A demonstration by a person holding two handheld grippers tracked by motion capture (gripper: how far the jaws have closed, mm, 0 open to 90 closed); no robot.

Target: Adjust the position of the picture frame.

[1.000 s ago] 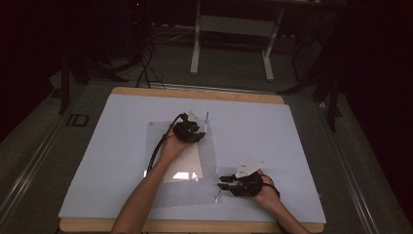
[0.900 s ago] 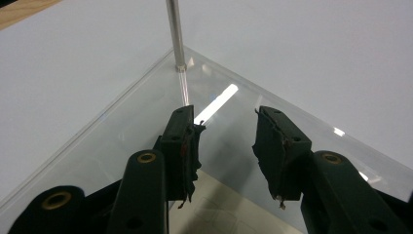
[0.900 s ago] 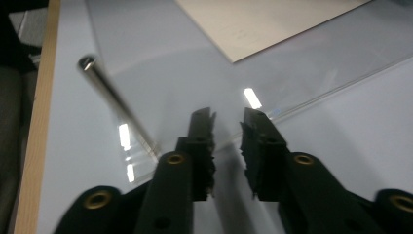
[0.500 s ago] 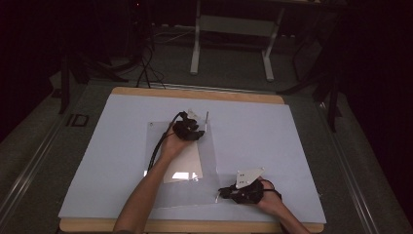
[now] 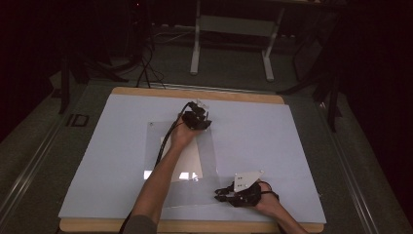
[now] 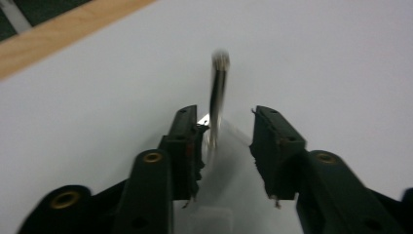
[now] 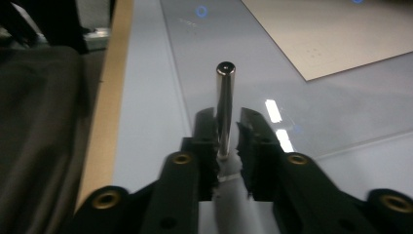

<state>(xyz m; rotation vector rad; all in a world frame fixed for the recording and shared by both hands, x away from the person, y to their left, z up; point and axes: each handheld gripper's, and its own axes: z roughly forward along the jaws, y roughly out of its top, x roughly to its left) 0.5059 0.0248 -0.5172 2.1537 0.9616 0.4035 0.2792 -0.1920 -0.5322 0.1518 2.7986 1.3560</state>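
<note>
Table [image 5: 292, 146] seen from above, a clear sheet [image 5: 214, 151] over paper [image 5: 187, 158]. The left gripper [image 6: 226, 134], half open and closing, straddles a metal pin [image 6: 218, 92] at the sheet's far corner. The right gripper [image 7: 227, 131], narrow, flanks another pin [image 7: 225, 107] near the front edge, contact unclear. Best to centre each pin before squeezing.

Two grippers, left [image 5: 198, 118] and right [image 5: 229, 195]; two metal rods, one [image 6: 217, 105] between the left's jaws, one [image 7: 224, 109] between the right's; one clear sheet [image 5: 214, 161]; one tan card [image 5: 187, 161]; one table [image 5: 112, 146].
</note>
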